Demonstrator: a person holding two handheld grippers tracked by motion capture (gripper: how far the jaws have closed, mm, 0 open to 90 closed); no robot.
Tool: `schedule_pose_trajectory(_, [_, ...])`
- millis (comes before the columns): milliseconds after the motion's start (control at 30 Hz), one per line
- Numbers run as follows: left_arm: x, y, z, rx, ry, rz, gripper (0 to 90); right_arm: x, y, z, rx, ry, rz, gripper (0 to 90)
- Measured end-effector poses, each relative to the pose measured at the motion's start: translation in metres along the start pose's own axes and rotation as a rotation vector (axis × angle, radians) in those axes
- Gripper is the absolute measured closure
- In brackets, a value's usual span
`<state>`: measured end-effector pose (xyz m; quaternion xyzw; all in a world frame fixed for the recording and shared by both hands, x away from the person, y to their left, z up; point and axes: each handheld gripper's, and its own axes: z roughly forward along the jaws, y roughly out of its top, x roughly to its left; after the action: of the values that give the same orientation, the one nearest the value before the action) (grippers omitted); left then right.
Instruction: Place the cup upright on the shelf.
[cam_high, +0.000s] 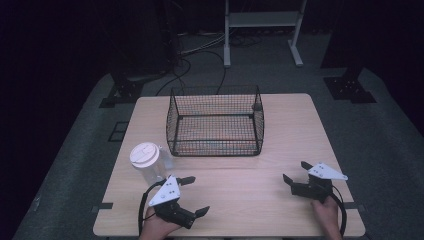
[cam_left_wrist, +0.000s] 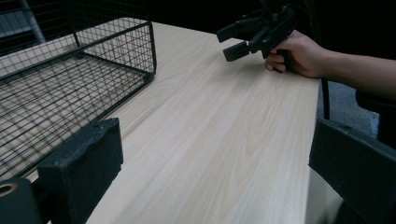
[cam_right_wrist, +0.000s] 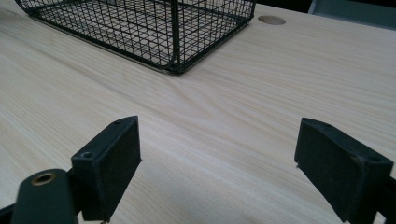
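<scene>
High view, landmark: the wire basket (cam_high: 215, 121) stands upright near the middle of the table (cam_high: 250, 200), its open top up, nothing visible inside it.
Thing in hand's reach: a clear jug with a white lid (cam_high: 147, 162) stands upright off the basket's near left corner, close to it but apart.
Left gripper (cam_high: 189, 196): it sits on the person's side of the jug, just beside it and a little toward the basket's middle line; its fingers are spread wide and grasp nothing.
Left gripper view: the fingers (cam_left_wrist: 81, 172) frame bare table and the basket's corner, and the camera looks across at the other hand (cam_left_wrist: 299, 53), so the jug lies off to the side of the fingers, not between them.
Right gripper (cam_high: 296, 172): it rests off the basket's near right corner, well apart from the jug; its fingers (cam_right_wrist: 109, 163) are also spread, with only bare table between them.
Nearer hand: the left, clearly.
Jug's long axis: vertical, so a grasp from the side across its body looks the likely fit.
Relation that matters: the left gripper would need to swing toward the jug, away from the basket's middle, before its open fingers could straddle it.
Risk: the jug stands close to the basket wall, leaving little room on that side.
</scene>
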<state>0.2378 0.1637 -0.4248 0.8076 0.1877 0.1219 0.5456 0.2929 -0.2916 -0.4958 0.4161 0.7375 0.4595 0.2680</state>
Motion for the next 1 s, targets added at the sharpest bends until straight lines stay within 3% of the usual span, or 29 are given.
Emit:
schedule_pose_trajectory(267, [0.001,0.002,-0.024,0.032,-0.001,-0.007,1.8,0.0,0.0,0.0,-0.001,0.002,0.002,13.5])
schedule_pose_trajectory(500, [0.0,0.004,-0.043,0.044,0.04,0.027,1.9,0.0,0.0,0.0,-0.001,0.002,0.003,13.5])
schedule_pose_trajectory(800, [0.003,0.004,-0.078,0.041,0.101,0.015,1.9,0.0,0.0,0.0,0.0,0.0,0.0,13.5])
schedule_pose_trajectory(1000, [0.007,0.002,-0.1,0.072,0.149,0.008,1.8,0.0,0.0,0.0,0.0,-0.001,0.002,13.5])
